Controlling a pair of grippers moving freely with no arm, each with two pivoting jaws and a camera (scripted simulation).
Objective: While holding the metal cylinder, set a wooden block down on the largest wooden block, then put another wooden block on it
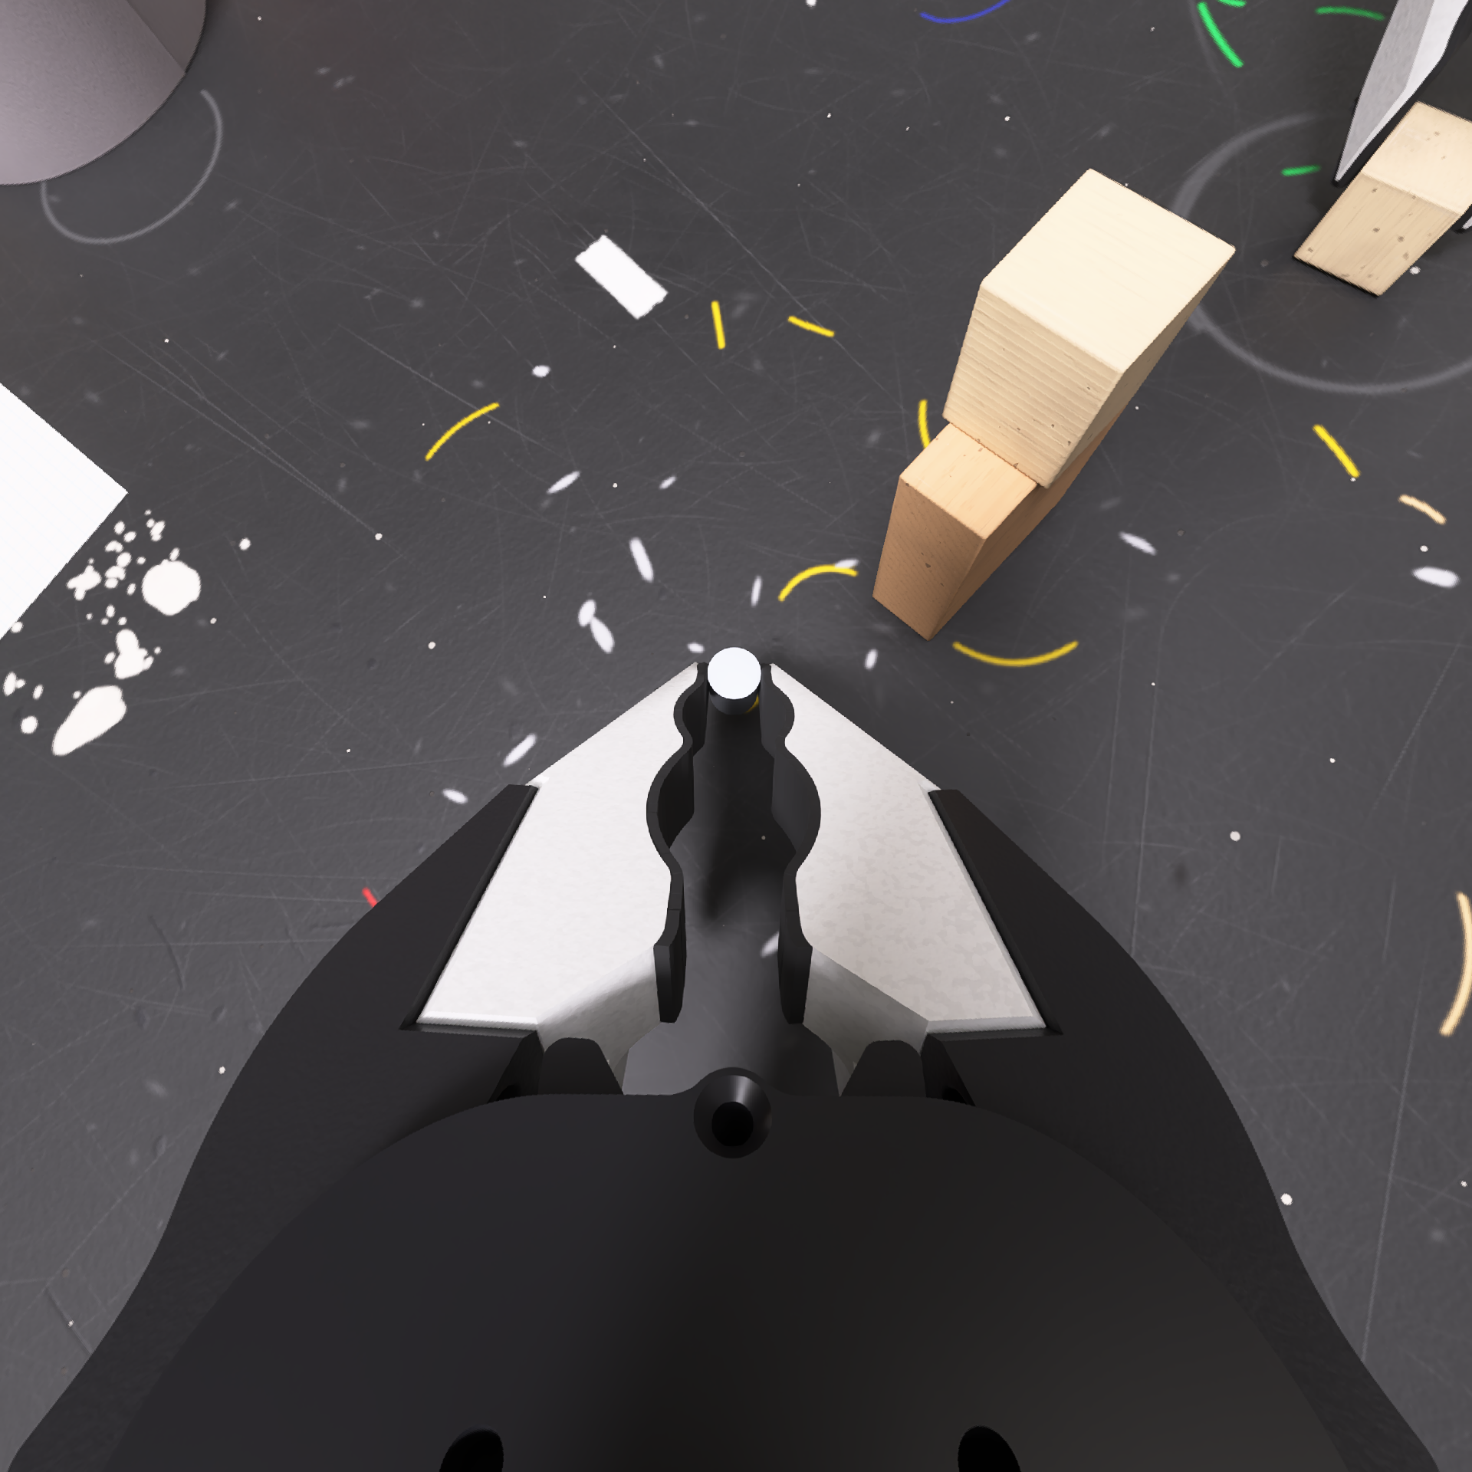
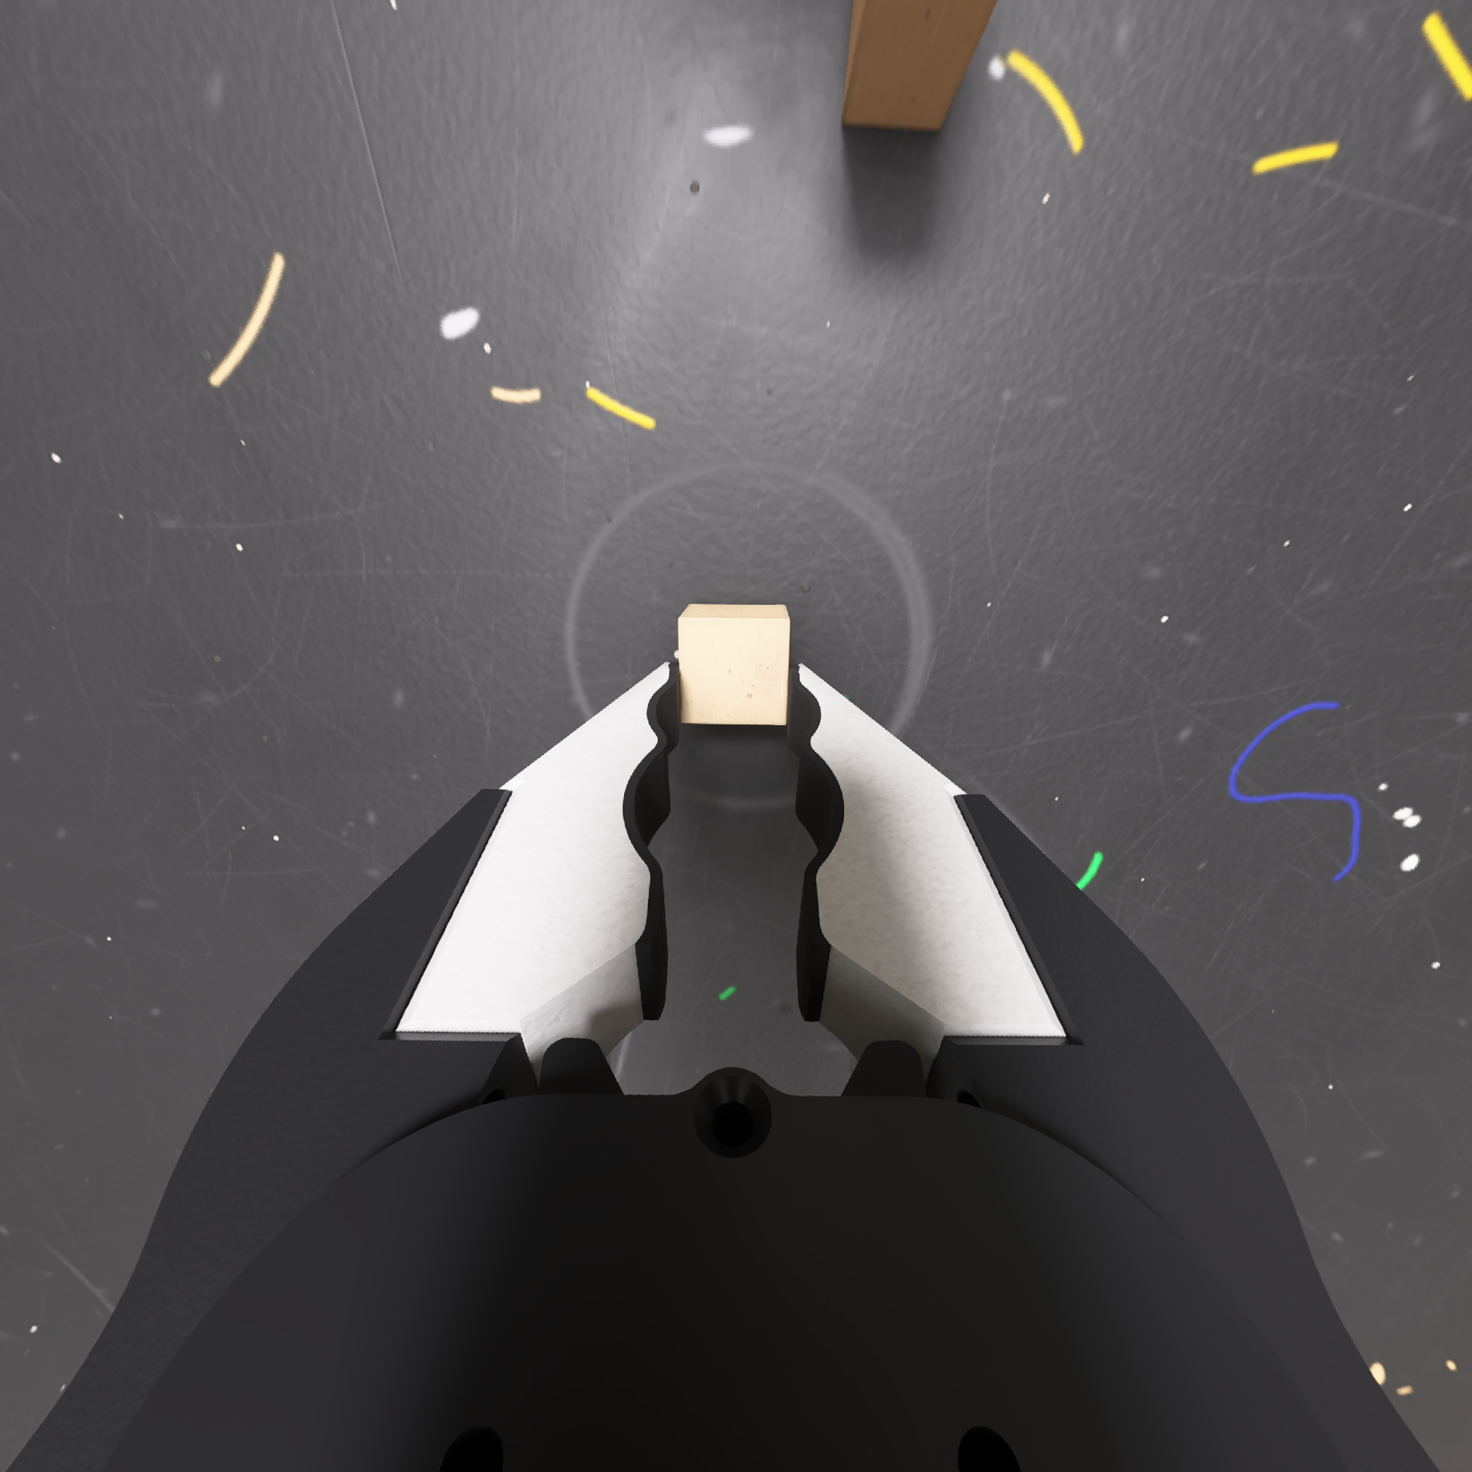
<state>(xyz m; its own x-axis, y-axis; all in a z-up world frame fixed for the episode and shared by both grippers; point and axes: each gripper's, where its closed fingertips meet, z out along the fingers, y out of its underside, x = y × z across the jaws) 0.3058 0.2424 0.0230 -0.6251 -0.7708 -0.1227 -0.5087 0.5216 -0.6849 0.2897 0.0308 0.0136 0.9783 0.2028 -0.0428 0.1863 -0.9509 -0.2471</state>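
Workshop: scratched, paint-flecked dark tabletop [image 1: 478, 796].

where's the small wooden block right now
The small wooden block sits between the right gripper's fingertips, inside a faint ring mark on the dark table.

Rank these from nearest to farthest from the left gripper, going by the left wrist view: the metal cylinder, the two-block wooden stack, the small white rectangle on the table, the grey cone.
1. metal cylinder, between the left gripper fingertips.
2. two-block wooden stack, ahead right.
3. white rectangle, ahead, slightly left.
4. grey cone, far upper-left corner.
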